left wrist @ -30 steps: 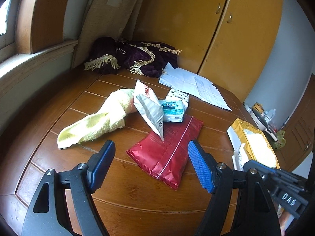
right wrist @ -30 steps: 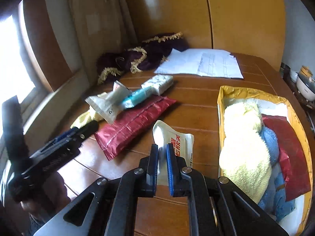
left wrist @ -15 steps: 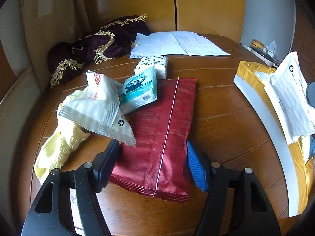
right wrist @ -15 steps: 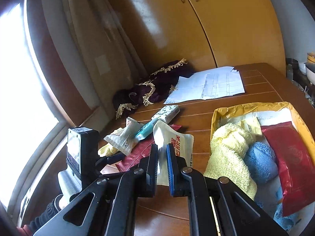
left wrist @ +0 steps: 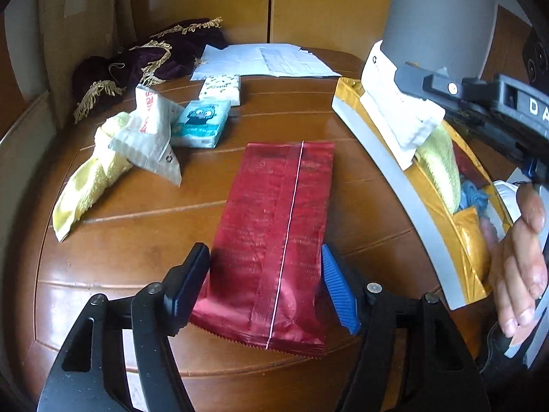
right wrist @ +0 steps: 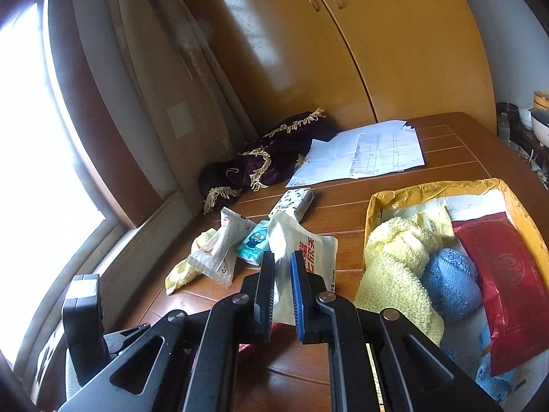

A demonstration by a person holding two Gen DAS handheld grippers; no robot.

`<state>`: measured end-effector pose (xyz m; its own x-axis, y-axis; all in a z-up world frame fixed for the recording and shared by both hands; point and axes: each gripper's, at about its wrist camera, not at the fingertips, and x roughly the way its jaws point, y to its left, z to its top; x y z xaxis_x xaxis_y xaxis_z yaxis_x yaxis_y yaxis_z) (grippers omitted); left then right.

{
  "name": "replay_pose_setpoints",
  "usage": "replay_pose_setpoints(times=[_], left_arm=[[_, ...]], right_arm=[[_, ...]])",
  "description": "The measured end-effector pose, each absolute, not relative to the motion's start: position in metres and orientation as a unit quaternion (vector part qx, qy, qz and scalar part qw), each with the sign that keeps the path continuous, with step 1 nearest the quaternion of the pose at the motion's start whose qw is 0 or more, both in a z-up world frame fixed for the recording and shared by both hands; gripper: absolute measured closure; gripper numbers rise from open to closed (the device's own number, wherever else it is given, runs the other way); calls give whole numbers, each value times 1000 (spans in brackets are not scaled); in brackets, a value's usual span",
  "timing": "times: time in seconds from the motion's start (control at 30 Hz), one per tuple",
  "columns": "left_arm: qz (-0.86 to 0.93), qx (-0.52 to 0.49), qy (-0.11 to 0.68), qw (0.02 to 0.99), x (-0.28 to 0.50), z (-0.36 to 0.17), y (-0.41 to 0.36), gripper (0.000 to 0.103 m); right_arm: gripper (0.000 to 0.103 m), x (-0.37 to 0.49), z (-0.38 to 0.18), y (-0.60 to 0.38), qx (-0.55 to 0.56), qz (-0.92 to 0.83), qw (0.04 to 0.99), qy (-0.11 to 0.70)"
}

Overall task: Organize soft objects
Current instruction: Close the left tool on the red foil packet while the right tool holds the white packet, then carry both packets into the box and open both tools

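Red foil pack flat on wooden table, near end between spread fingers of left gripper, pads at its edges, not clamped. Right gripper clenched on white glove packet, held above table. Yellow-lined box at 3 o'clock of red pack, holding yellow towel, blue cloth. Tissue packs at 11 o'clock.
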<state>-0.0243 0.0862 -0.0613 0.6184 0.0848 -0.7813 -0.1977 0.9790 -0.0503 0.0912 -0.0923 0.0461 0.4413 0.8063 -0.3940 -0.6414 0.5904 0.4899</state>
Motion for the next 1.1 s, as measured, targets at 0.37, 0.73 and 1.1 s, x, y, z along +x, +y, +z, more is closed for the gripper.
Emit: replay_pose_setpoints(times=[0.37, 0.73, 1.1], left_arm=[[102, -57, 442, 889, 6, -77, 80, 35], [43, -153, 435, 886, 6, -64, 95, 51], [-35, -148, 345, 926, 27, 28, 35, 53]], right_arm=[[93, 104, 63, -138, 195, 412, 840, 295], [93, 169, 91, -189, 184, 338, 874, 296], [93, 215, 29, -183, 170, 249, 864, 403]])
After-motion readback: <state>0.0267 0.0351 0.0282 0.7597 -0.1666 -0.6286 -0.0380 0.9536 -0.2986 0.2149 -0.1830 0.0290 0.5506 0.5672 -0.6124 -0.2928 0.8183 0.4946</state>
